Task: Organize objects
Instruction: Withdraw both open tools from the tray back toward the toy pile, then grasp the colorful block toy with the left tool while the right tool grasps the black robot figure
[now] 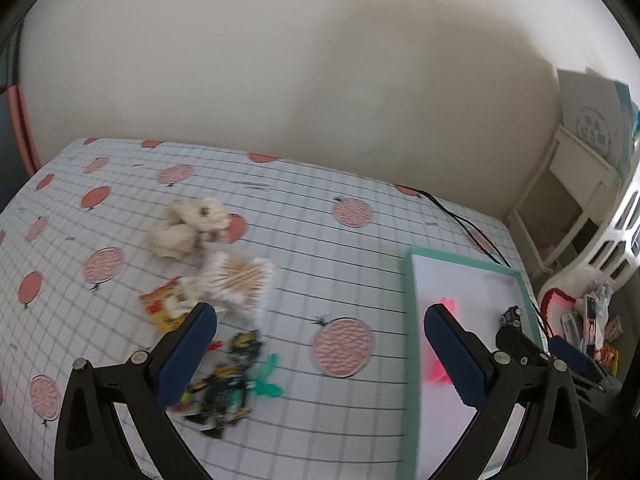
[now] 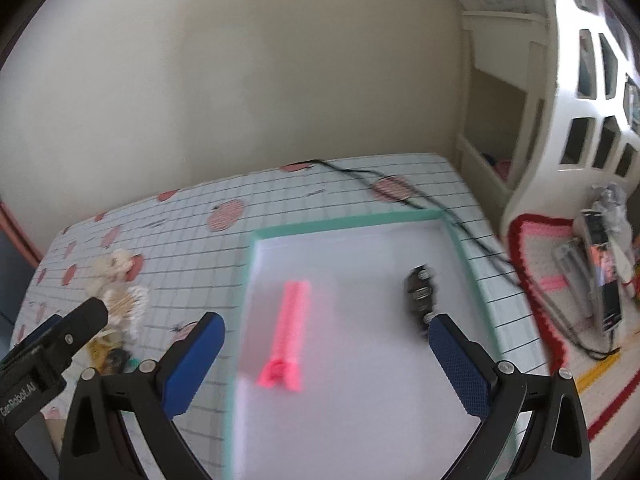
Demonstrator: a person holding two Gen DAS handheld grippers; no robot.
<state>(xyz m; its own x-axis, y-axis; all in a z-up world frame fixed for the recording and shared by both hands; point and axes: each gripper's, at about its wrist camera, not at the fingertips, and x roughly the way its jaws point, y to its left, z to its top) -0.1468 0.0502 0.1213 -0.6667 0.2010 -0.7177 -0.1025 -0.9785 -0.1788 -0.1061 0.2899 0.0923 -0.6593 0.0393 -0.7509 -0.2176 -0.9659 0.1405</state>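
The shallow white tray with a mint-green rim (image 2: 340, 222) sits on the grid-patterned tablecloth with pink circles (image 1: 304, 248) and holds two things, well apart — a bright pink ridged plastic piece (image 2: 289, 340) and a small dark toy car (image 2: 420, 294). Left of the tray lies a loose heap: a bundle of cotton swabs (image 1: 240, 278), cream fabric scraps (image 1: 186, 228), snack wrappers (image 1: 166, 306). Both tongs are spread wide and empty — the right gripper (image 2: 326, 354) over the tray, the left gripper (image 1: 320, 346) above cloth and tray edge.
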